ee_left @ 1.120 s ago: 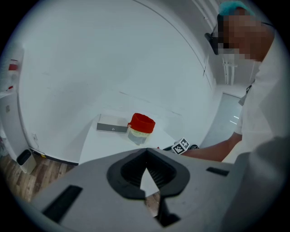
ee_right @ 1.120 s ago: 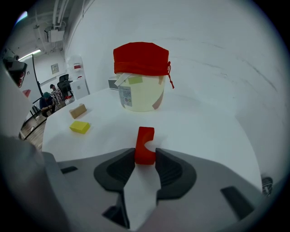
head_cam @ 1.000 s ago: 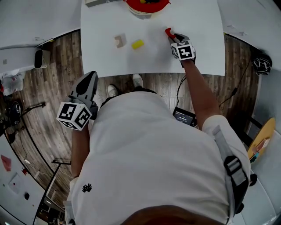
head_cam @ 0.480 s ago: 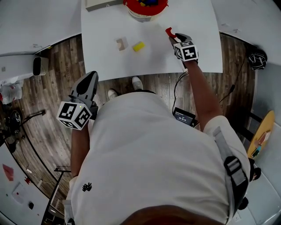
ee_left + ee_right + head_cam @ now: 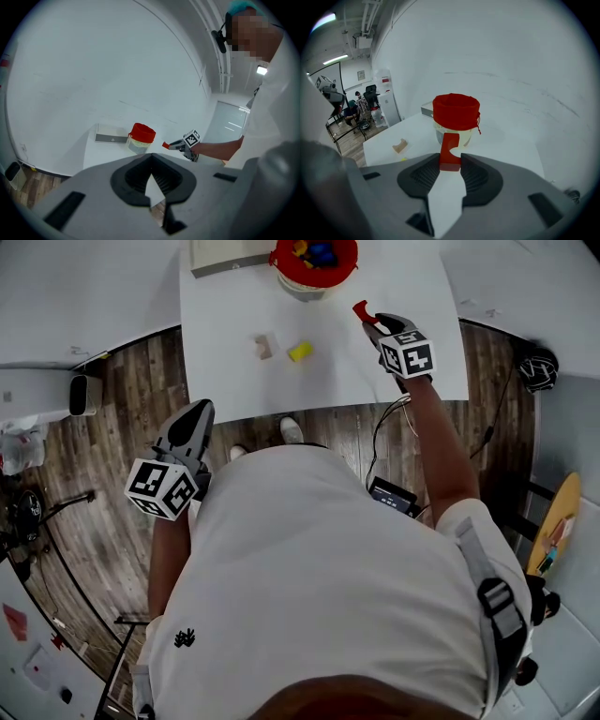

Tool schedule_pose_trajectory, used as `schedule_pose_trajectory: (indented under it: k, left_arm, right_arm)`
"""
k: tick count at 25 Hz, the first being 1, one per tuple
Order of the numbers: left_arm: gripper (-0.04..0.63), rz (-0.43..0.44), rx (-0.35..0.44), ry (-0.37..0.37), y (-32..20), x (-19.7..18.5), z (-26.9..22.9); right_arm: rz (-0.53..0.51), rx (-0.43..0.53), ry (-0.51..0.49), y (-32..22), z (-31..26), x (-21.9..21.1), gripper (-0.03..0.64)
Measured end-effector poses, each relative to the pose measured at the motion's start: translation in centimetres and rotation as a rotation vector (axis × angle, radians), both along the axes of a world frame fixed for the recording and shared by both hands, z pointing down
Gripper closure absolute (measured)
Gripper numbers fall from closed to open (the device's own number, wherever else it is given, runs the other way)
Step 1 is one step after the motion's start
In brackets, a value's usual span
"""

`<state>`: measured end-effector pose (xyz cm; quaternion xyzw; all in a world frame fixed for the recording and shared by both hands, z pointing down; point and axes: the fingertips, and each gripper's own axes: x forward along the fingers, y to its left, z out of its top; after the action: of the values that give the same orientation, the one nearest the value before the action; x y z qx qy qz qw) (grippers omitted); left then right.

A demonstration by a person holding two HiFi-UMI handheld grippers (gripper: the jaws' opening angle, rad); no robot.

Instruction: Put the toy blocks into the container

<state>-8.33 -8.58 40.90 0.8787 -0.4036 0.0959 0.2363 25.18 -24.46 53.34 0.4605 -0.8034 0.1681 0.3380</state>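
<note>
The right tool (image 5: 450, 164) has a red block (image 5: 449, 147) w/ a round bite cut out of one side. Its two jaws are partway open & press on the block's bottom end from both sides, so the block sticks out past the tips. In the head view the right tool (image 5: 373, 322) is over the far right part of the white counter (image 5: 234, 381), & the red block (image 5: 360, 308) is near the container (image 5: 314, 257) but off to its right, not over it. The container is a see-through tub w/ a red rim, standing at the far edge of the counter. There are already some blocks inside, blue & yellow ones. From the right tool's own view the container (image 5: 456, 110) is straight ahead, just behind the red block. Two more blocks lie on the counter, close together: a tan block (image 5: 263, 345) & a yellow block (image 5: 300, 352), both nearer the person than the container. A flat grey box (image 5: 225, 253) lies just left of the container. The left tool (image 5: 151, 157) has its jaws shut, tips touching, nothing in them. It is held off the counter, over the wood floor (image 5: 103, 456), by the person's left side, well apart from all the blocks.
</note>
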Motion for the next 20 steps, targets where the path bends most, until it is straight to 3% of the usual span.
schedule_pose_trajectory:
  k: [10,20]
  left_arm:
    - [0.589,0.002,0.021,0.006,0.1,-1.1,-0.5]
    - [0.589,-0.069,0.022,-0.001,-0.1,-3.2,-0.5]
  right_arm:
    - [-0.066,0.062,-0.021,-3.2,-6.3,-2.7,0.477]
    - [-0.157,0.096,0.003,-9.3,-8.7,-6.3,0.477]
